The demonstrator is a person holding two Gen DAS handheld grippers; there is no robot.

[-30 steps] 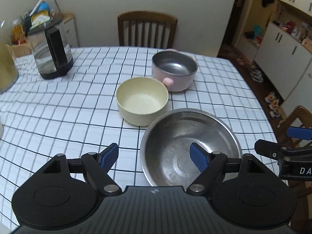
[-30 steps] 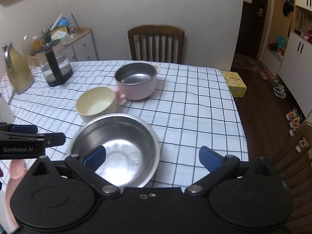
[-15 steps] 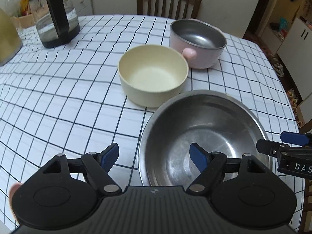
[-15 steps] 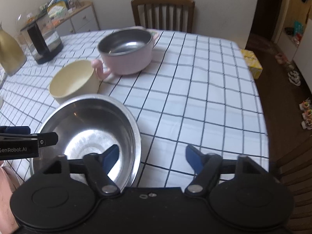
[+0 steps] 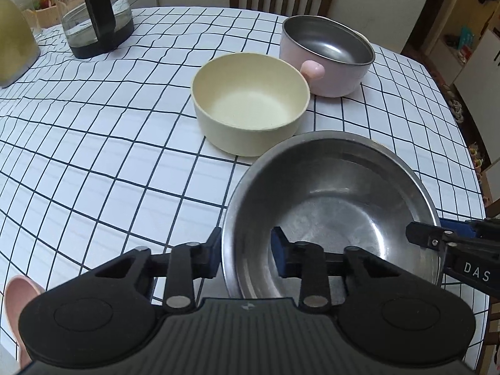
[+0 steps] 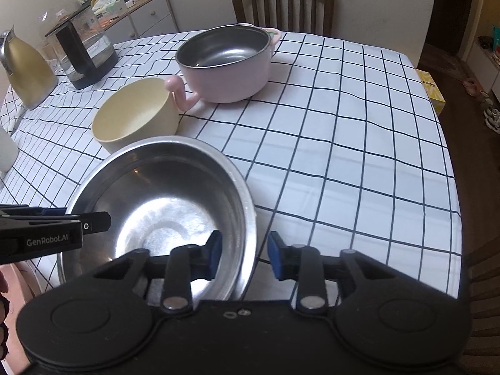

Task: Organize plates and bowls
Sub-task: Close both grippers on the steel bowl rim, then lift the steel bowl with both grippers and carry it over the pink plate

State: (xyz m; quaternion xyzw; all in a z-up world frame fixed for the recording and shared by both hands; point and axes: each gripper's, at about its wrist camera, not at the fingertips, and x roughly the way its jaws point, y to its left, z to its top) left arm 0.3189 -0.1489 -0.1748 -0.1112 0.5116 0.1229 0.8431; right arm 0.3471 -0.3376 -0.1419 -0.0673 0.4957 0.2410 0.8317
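Your left gripper (image 5: pixel 246 254) straddles the steel bowl's (image 5: pixel 337 206) rim at the bowl's 9 o'clock: one blue pad (image 5: pixel 215 251) outside the wall, the other inside. The jaws are closing; both pads stand close to the wall, but the left view does not settle whether they press on it yet.

Your right gripper (image 6: pixel 242 254) straddles the same rim at the bowl's 3 o'clock, one pad (image 6: pixel 214 254) inside, the other outside. These jaws are closing too. A clear gap shows between the outer pad and the wall, so no grip there yet.

The steel bowl sits on the checked counter (image 6: pixel 343 156) at the near edge, between both grippers. It is empty, with a bright glare on its floor in the right view.

At 12 o'clock from it, just beside its far rim, stands the cream bowl (image 5: pixel 250 103), upright and empty. At 1 o'clock from the cream bowl is the pink pot (image 5: pixel 326 56), steel-lined, its stub handle (image 6: pixel 181 92) touching or nearly touching the cream bowl's rim.

At 10 o'clock on the counter: a glass kettle (image 5: pixel 93 15) and a gold jug (image 6: pixel 28 72). A chair (image 6: pixel 282 3) stands at the far side.
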